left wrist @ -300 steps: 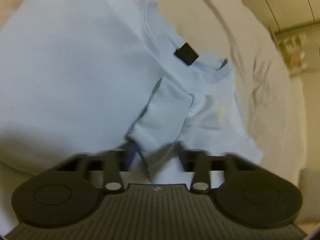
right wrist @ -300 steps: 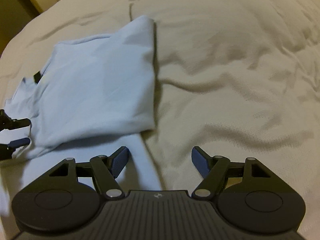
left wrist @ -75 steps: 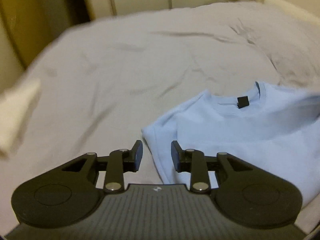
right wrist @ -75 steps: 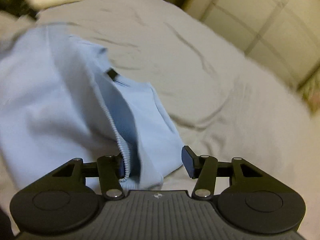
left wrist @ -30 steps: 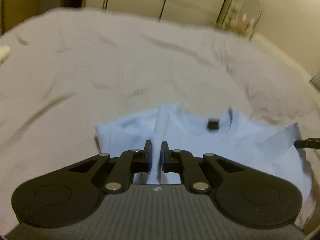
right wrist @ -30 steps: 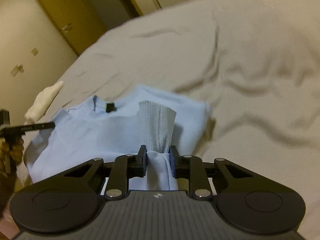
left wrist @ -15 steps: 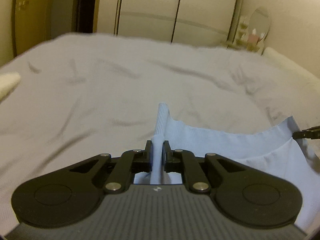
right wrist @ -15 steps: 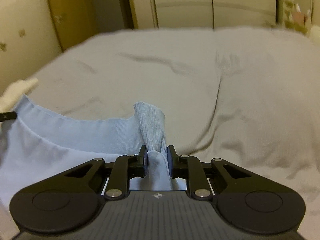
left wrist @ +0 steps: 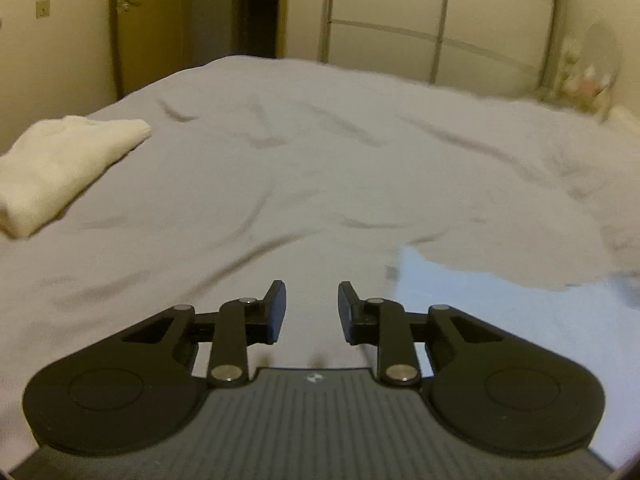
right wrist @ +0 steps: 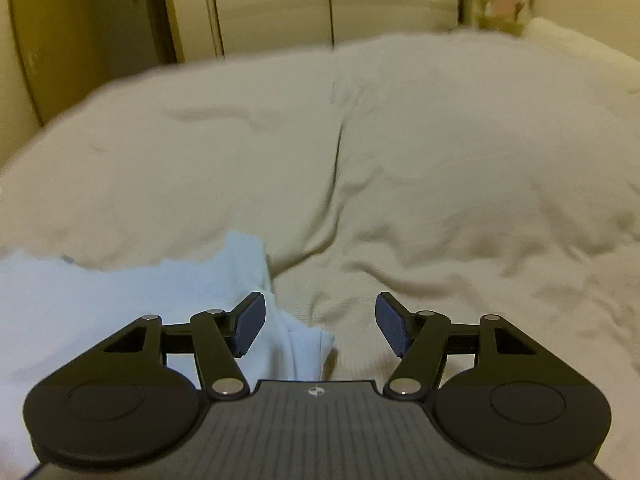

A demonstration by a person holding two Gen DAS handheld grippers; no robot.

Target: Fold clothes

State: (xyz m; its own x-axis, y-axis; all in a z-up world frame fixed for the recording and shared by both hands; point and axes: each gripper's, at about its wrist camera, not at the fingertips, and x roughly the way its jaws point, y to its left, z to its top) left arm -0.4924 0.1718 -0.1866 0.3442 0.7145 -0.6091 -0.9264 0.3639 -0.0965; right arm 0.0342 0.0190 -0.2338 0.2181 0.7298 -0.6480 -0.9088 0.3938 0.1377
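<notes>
A light blue sweatshirt (left wrist: 520,320) lies folded on the bed, at the lower right of the left wrist view and at the lower left of the right wrist view (right wrist: 120,300). My left gripper (left wrist: 311,306) hovers just left of its edge, jaws opening, with only bedsheet showing between them. My right gripper (right wrist: 320,320) is over the garment's right corner, jaws opening wide. A fold of blue cloth lies below and between its fingers, free of the pads.
The grey bedsheet (left wrist: 320,160) spreads wrinkled ahead in both views. A folded cream garment (left wrist: 52,168) lies at the bed's left side. Wardrobe doors (right wrist: 280,8) and a wooden door (left wrist: 136,32) stand beyond the bed, and a shelf with small items (left wrist: 580,76) sits at the far right.
Both grippers have let go of the blue cloth they pinched and spread their jaws. The sweatshirt's lifted edge has dropped onto the bed. Both views have tilted up toward the room.
</notes>
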